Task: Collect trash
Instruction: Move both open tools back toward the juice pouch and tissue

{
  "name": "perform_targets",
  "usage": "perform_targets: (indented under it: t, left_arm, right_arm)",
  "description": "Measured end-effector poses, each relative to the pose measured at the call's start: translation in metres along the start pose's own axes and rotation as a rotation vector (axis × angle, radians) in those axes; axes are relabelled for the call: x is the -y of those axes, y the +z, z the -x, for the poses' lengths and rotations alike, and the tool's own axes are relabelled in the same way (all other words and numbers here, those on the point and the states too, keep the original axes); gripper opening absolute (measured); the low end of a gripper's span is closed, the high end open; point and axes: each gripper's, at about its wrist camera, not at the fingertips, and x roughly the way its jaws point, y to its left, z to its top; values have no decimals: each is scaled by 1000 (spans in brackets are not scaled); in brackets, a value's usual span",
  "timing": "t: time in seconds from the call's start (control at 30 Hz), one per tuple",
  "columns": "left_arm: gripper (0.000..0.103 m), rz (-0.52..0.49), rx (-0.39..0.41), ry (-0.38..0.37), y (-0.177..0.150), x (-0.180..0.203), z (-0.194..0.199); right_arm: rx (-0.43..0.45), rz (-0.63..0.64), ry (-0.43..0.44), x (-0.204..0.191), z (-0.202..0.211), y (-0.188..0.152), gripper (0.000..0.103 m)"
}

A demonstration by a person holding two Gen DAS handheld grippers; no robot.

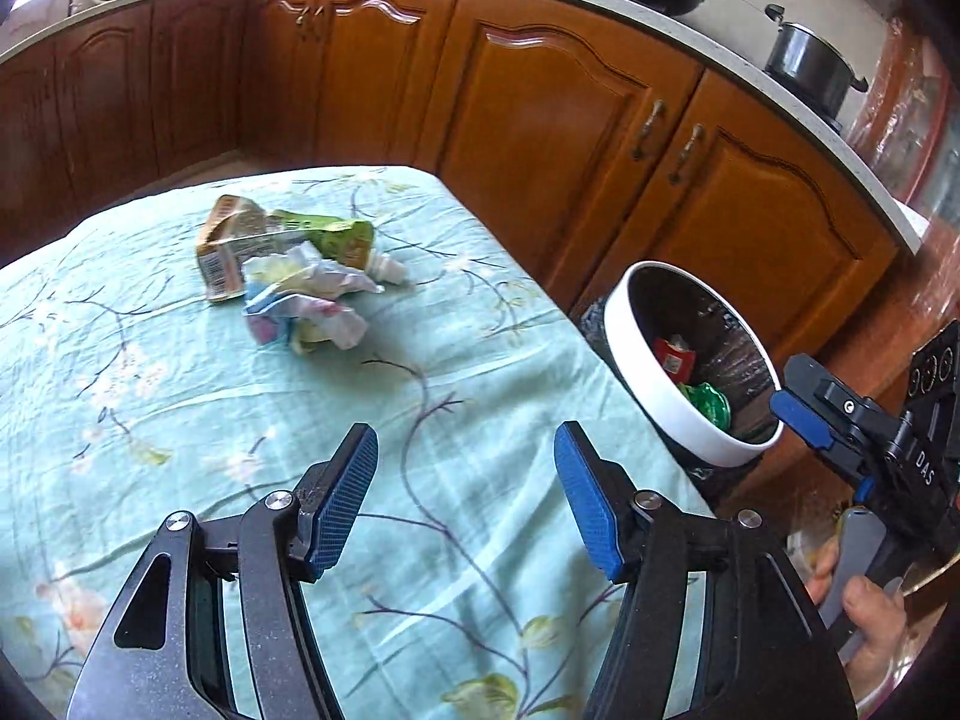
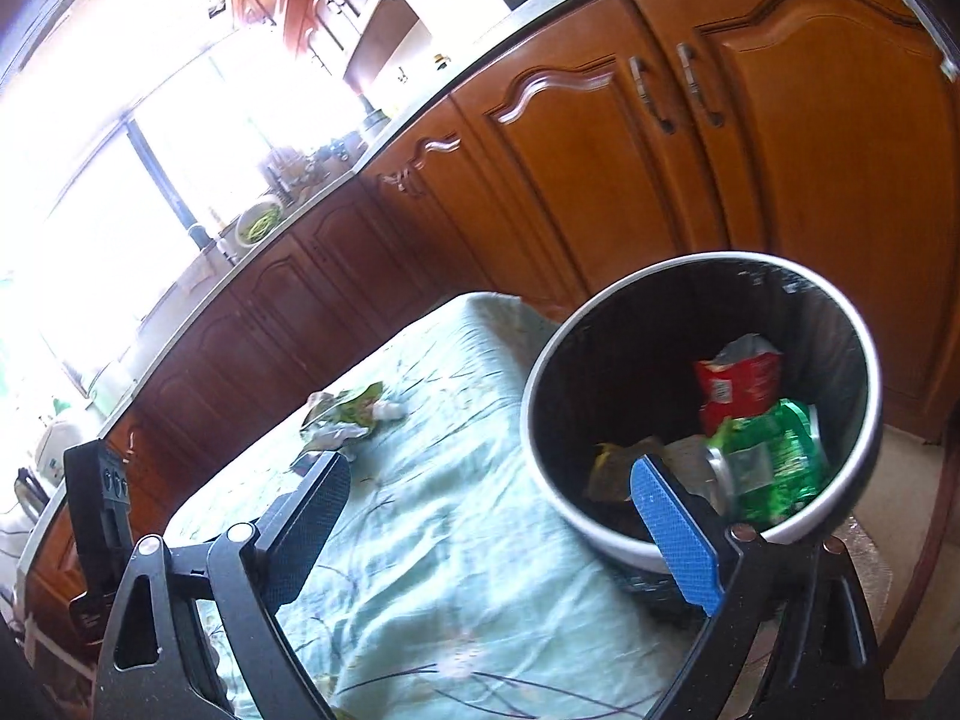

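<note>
Right wrist view: right gripper (image 2: 498, 516) finger hides bin (image 2: 543, 360) rim.

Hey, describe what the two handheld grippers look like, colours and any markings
The left gripper is black speckled metal with silver pivot bolts and flat blue textured pads. The right gripper is built the same; the left wrist view shows white "DAS" lettering on its black body. No sleeve or cable shows.
</note>
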Motion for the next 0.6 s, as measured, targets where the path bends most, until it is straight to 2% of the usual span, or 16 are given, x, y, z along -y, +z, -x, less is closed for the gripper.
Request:
perform_targets:
  t: [0.2, 0.6]
  left_arm:
    - [62, 47, 12, 41, -1, -41, 10]
    - [62, 115, 31, 98, 3, -93, 21]
  right_arm:
    - [-45, 50, 37, -36, -21, -7, 96]
    - [-153, 113, 111, -95, -82, -10, 96]
